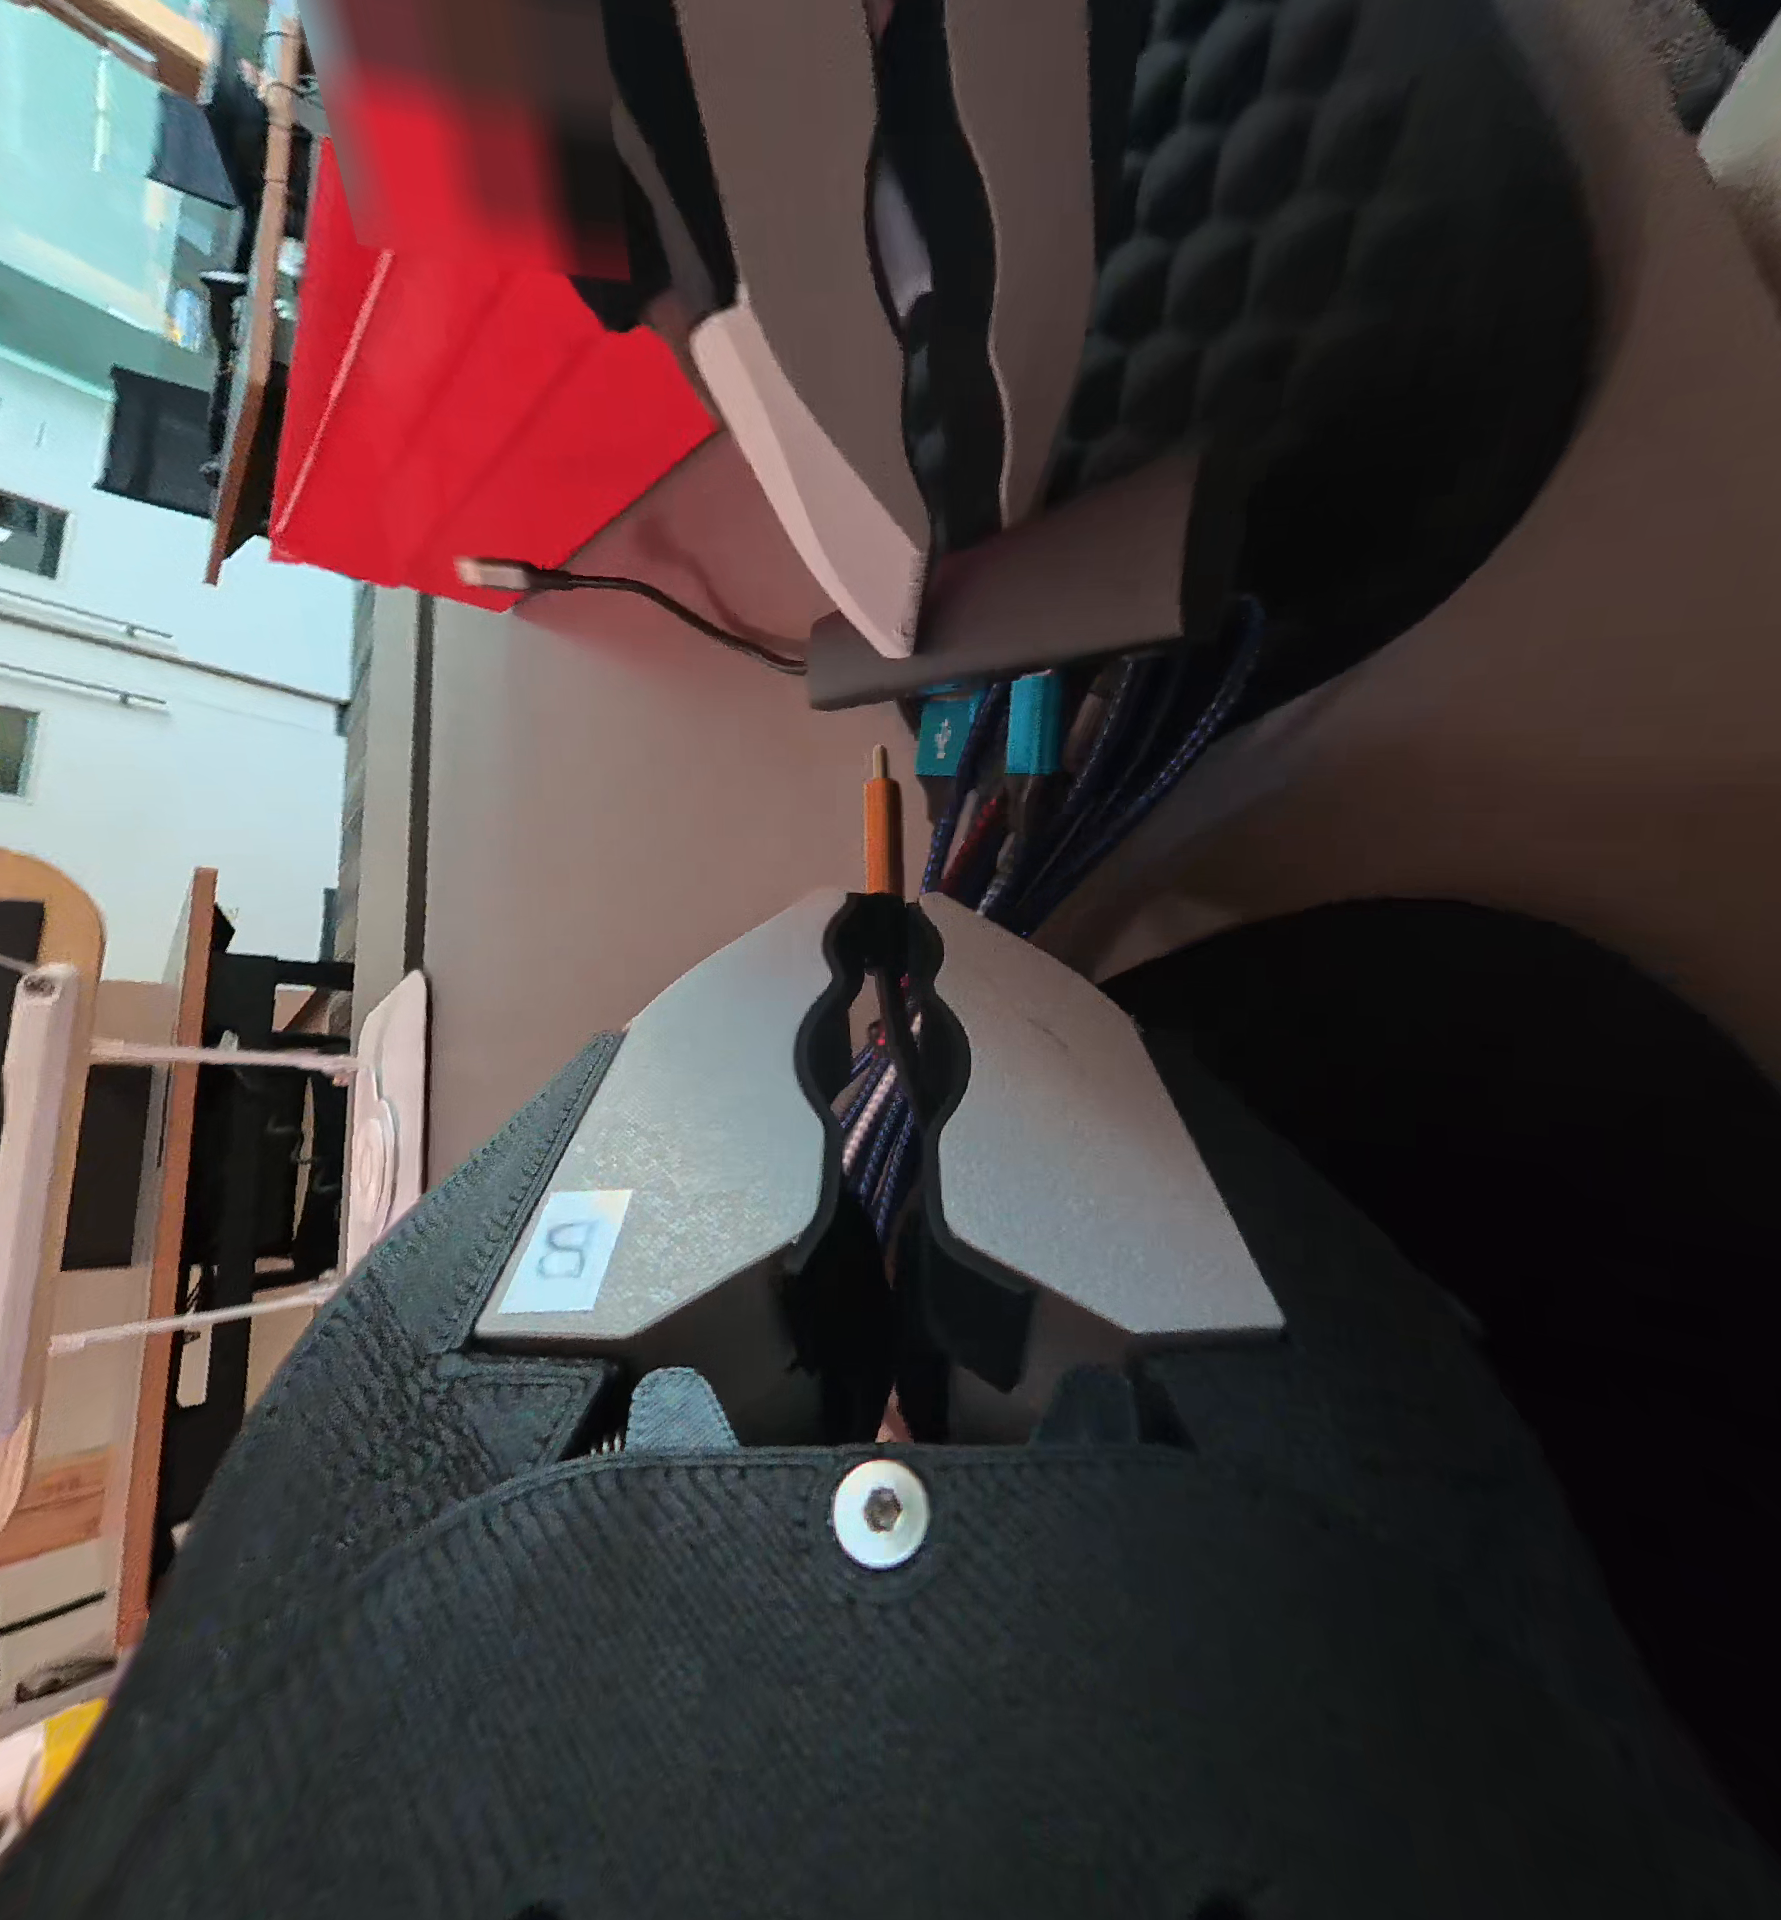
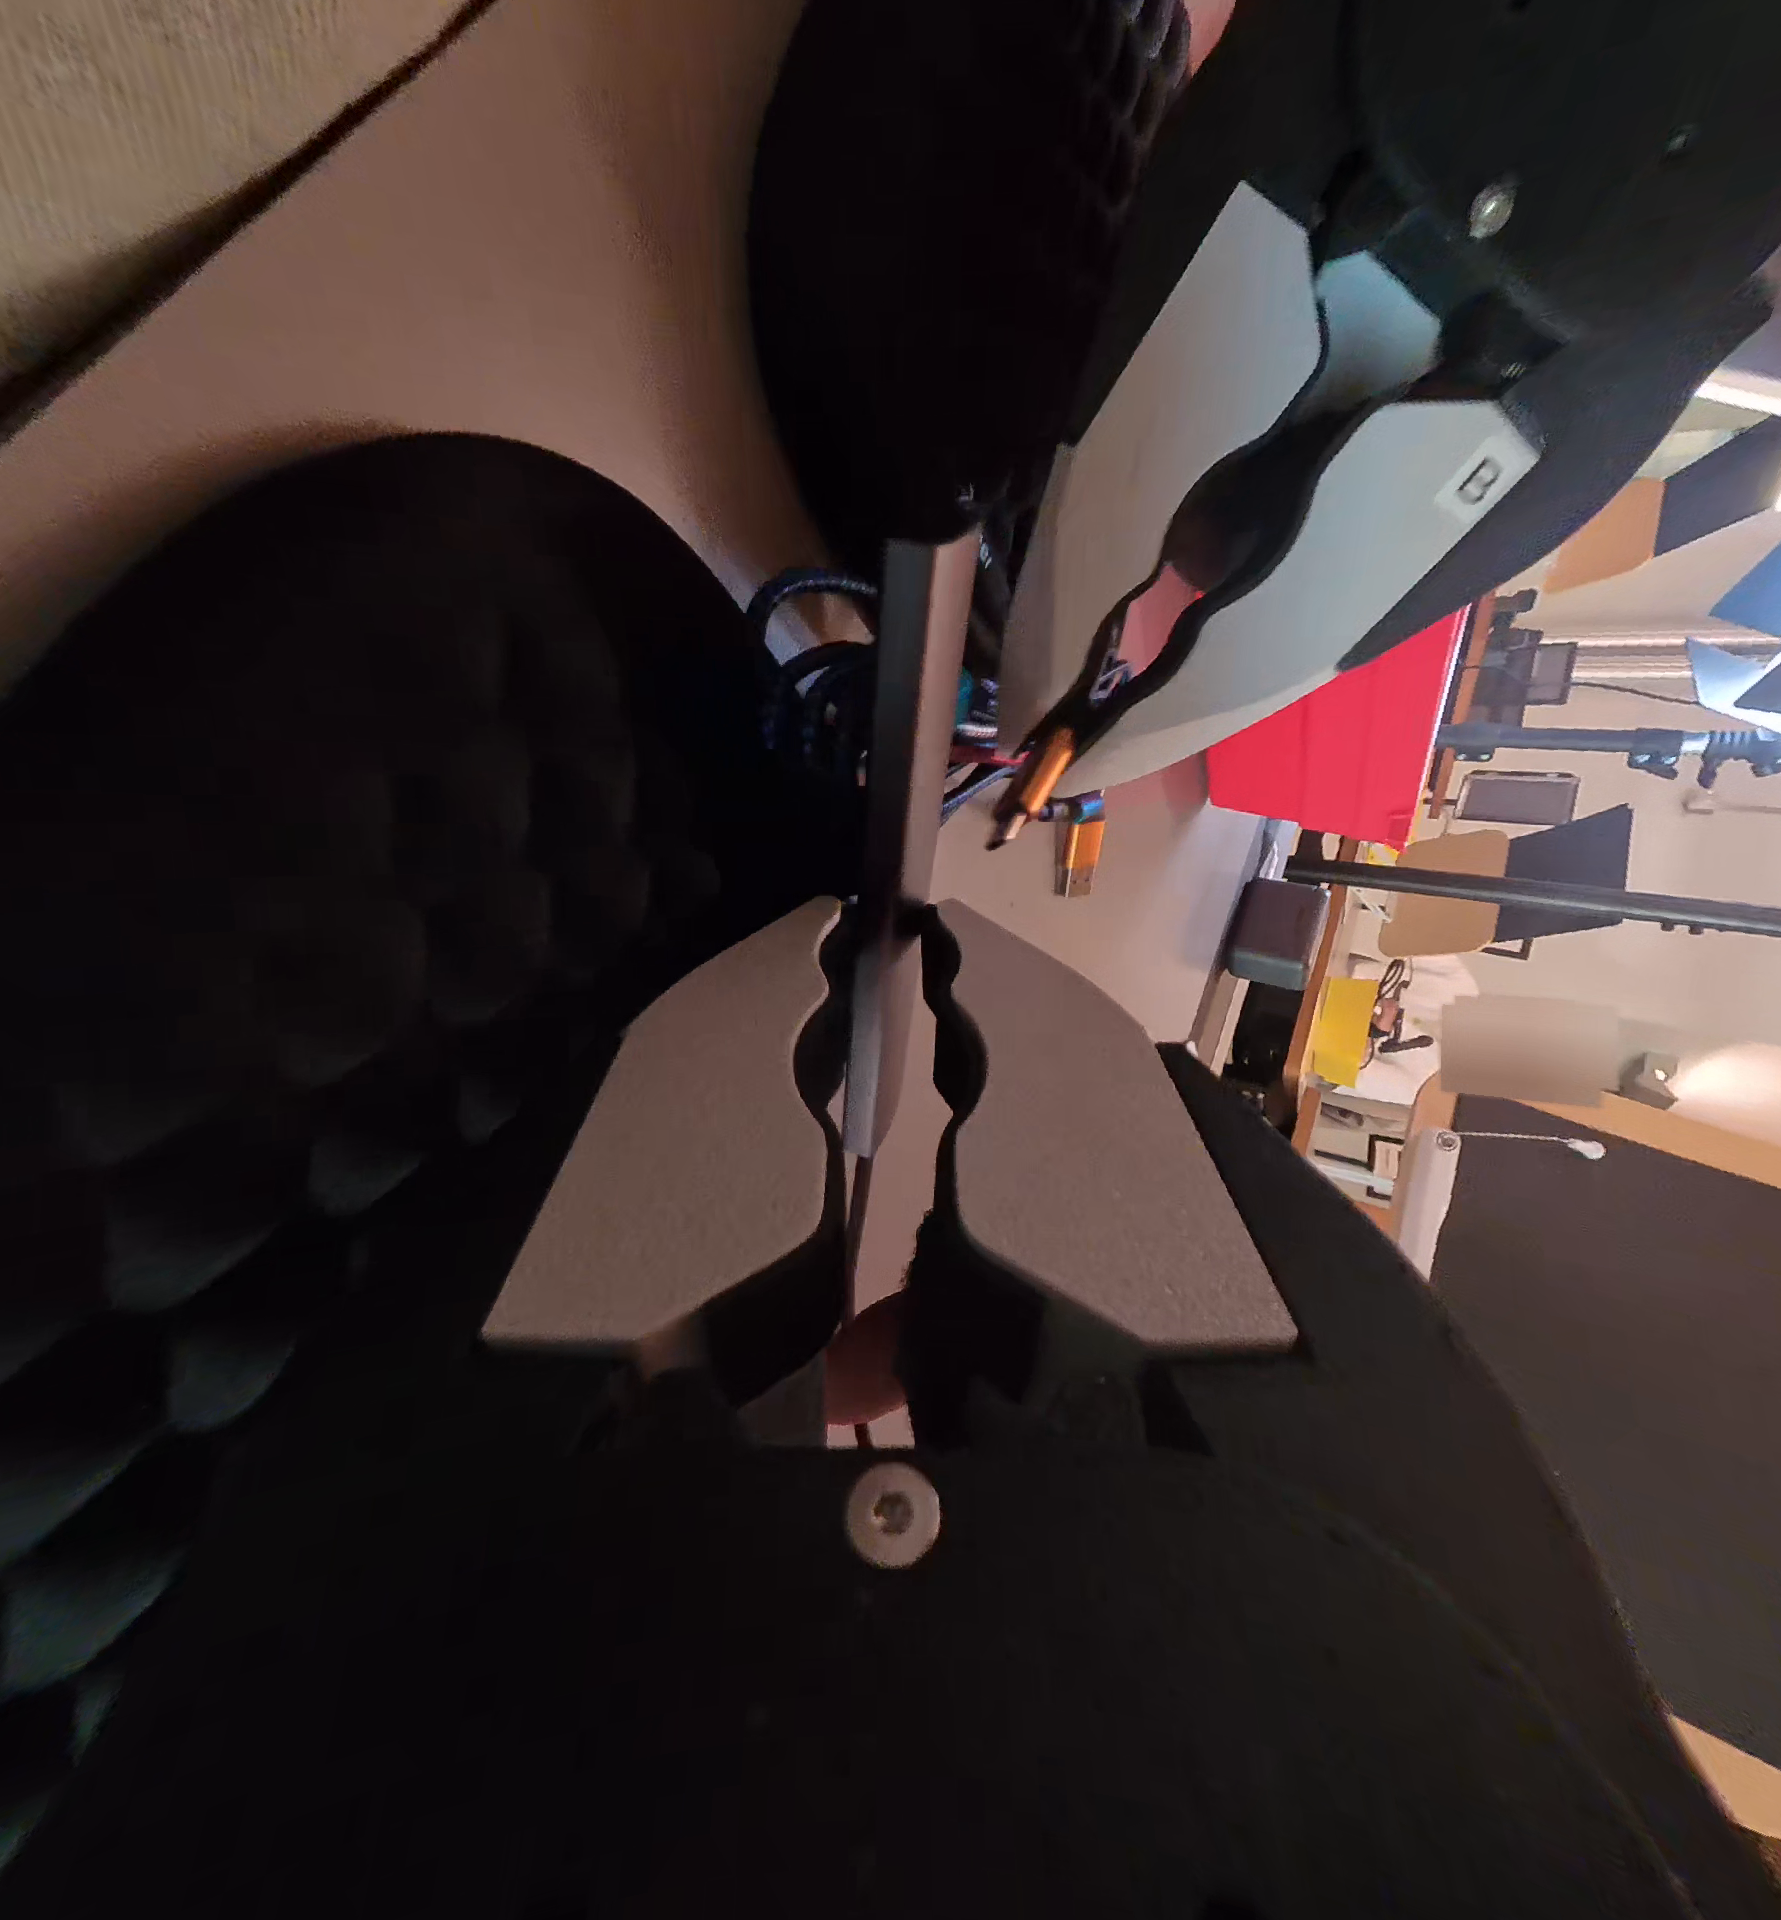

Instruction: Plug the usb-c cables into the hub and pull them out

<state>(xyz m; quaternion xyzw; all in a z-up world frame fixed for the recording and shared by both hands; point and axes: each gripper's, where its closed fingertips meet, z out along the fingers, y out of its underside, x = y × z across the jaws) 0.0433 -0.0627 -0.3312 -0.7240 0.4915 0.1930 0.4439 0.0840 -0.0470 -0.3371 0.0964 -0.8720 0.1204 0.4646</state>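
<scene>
In the left wrist view my left gripper point(image 1: 881, 904) is shut on the cable of an orange USB-C plug point(image 1: 880, 826). The plug's tip points at the edge of the dark grey hub point(image 1: 1021, 623), a short gap away. Two teal plugs point(image 1: 953, 740) sit in that hub edge beside it. My right gripper point(image 1: 917, 613) grips the hub from the far side. In the right wrist view my right gripper point(image 2: 891, 914) is shut on the hub point(image 2: 901, 727), seen edge-on. The left gripper point(image 2: 1057, 743) holds the orange plug point(image 2: 1033, 781) at an angle beside it.
Braided blue and red cables point(image 1: 1104, 821) bunch beside the hub. A second orange plug point(image 2: 1078, 852) lies on the table. The hub's own lead ends in a plug point(image 1: 496, 571) near a red box point(image 1: 450, 416). Black bumpy pads point(image 1: 1333, 312) flank the work area. Across from one pair of fingers to the other is roughly 5 cm.
</scene>
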